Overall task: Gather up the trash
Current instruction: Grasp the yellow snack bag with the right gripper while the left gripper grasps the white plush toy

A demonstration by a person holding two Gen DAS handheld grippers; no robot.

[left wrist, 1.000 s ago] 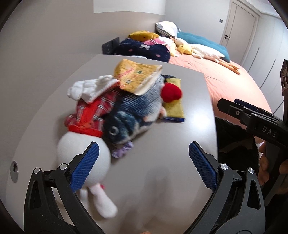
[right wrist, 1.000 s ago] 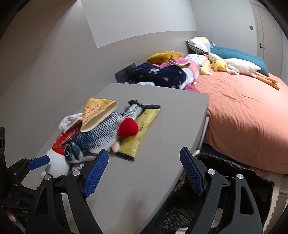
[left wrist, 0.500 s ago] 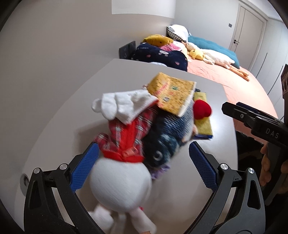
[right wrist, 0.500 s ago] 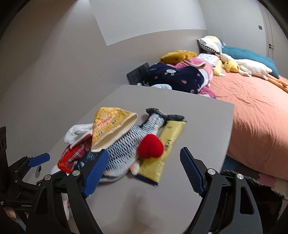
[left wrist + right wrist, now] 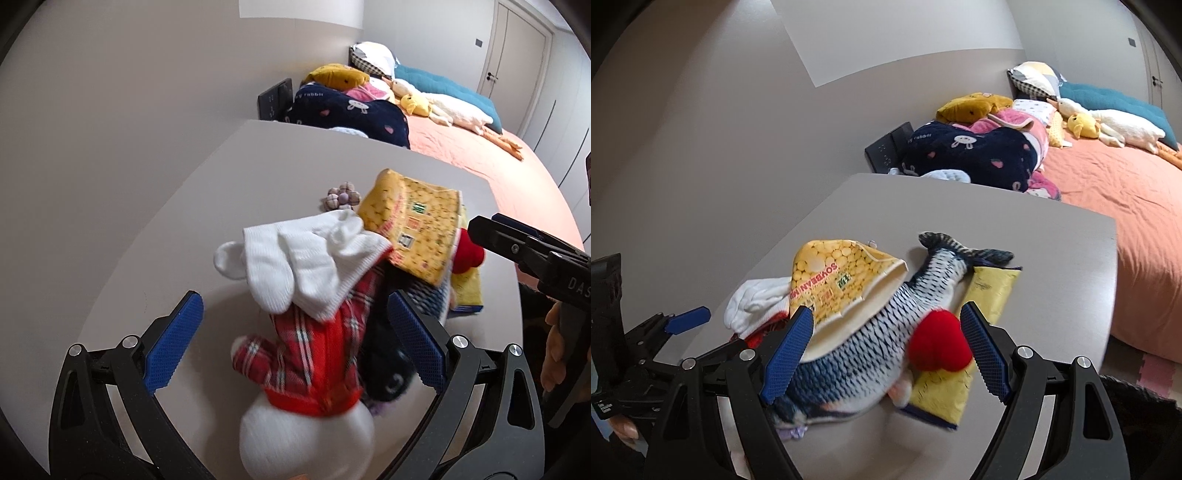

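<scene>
A pile lies on the grey table (image 5: 236,184). An open yellow soybean-milk bag (image 5: 842,284), also in the left wrist view (image 5: 417,236), rests on a plush fish (image 5: 886,332). A flat yellow wrapper (image 5: 986,295) lies beside the fish under a red plush heart (image 5: 940,350). A white plush toy in a red plaid shirt (image 5: 321,350) has white socks (image 5: 306,258) on it. My left gripper (image 5: 293,343) is open, its fingers on either side of the plush toy. My right gripper (image 5: 888,350) is open around the fish and heart.
A small purple checked flower (image 5: 341,194) lies behind the pile. A bed with an orange cover (image 5: 1126,184), pillows and soft toys stands to the right of the table. A dark bag (image 5: 1137,406) shows low at the right, off the table's edge.
Both grippers have moved forward over the table toward the pile. The left now straddles the plush toy, the right straddles the fish and red heart. Both stay open.
</scene>
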